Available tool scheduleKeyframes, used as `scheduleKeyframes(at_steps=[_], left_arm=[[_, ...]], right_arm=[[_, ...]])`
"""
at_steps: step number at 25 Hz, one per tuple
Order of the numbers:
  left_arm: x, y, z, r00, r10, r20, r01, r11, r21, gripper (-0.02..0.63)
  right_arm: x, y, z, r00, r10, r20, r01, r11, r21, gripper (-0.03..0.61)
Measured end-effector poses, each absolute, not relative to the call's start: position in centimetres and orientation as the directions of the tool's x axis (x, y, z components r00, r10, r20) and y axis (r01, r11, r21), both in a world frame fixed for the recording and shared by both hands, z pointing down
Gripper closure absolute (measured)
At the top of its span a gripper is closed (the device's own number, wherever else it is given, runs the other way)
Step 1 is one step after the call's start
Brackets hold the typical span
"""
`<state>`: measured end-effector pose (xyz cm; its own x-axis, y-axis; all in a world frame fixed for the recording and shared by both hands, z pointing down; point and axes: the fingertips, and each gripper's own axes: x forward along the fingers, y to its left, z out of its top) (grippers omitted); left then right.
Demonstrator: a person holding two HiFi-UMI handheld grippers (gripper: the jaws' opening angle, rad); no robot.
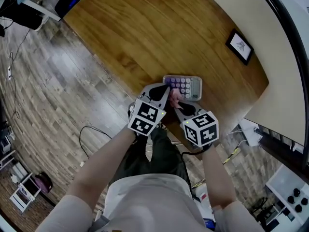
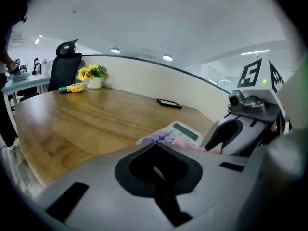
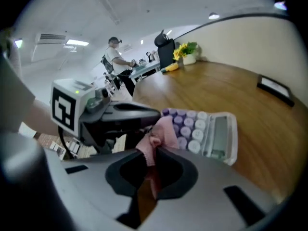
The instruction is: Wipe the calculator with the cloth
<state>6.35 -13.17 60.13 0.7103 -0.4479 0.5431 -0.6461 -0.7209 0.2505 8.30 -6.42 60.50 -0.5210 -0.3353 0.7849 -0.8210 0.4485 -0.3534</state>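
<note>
Pressing a pink cloth against a calculator near the table edge.

Lying flat and face up on the wood, just in from the near edge, showing rows of round lilac and white keys at one end and a greenish display in a pale case at the other. Bunching up soft and crumpled between the closed jaws of the right gripper, poking out past the tips, draping over the near corner of the keypad, touching the keys there and covering a few of them, leaving the display and the remaining keys bare.
</note>
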Motion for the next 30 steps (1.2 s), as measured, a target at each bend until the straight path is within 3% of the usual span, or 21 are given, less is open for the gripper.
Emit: scheduleKeyframes(at_steps=[3,5,12,21,25,30], left_arm=[[6.3,-13.2,60.0,0.714,-0.448,0.538,-0.643,-0.725,0.248,0.612],[6.1,-13.2,60.0,0.713,-0.454,0.535,-0.644,-0.725,0.243,0.612],[6.1,-13.0,60.1,0.719,-0.429,0.547,-0.641,-0.713,0.283,0.612],[5.5,-10.9,59.7,0.737,-0.432,0.52,-0.643,-0.685,0.342,0.612],[5.7,-11.1,60.0,0.721,-0.438,0.537,-0.65,-0.697,0.304,0.612],[5.6,-11.1,60.1,0.706,-0.447,0.549,-0.664,-0.687,0.296,0.612]], right_arm=[[8.8,-2.7,61.9,-0.514,-0.158,0.843,-0.784,0.484,-0.388,0.543],[9.0,-1.6,61.6,-0.502,-0.128,0.855,-0.78,0.494,-0.384,0.543],[9.7,-4.7,57.8,-0.493,-0.275,0.826,-0.816,0.476,-0.328,0.538],[7.6,-12.0,53.1,-0.55,-0.538,0.638,-0.831,0.429,-0.354,0.534],[5.6,-13.6,54.3,-0.604,-0.504,0.618,-0.786,0.504,-0.357,0.535],[5.5,-13.9,58.5,-0.572,-0.398,0.717,-0.749,0.61,-0.26,0.538]])
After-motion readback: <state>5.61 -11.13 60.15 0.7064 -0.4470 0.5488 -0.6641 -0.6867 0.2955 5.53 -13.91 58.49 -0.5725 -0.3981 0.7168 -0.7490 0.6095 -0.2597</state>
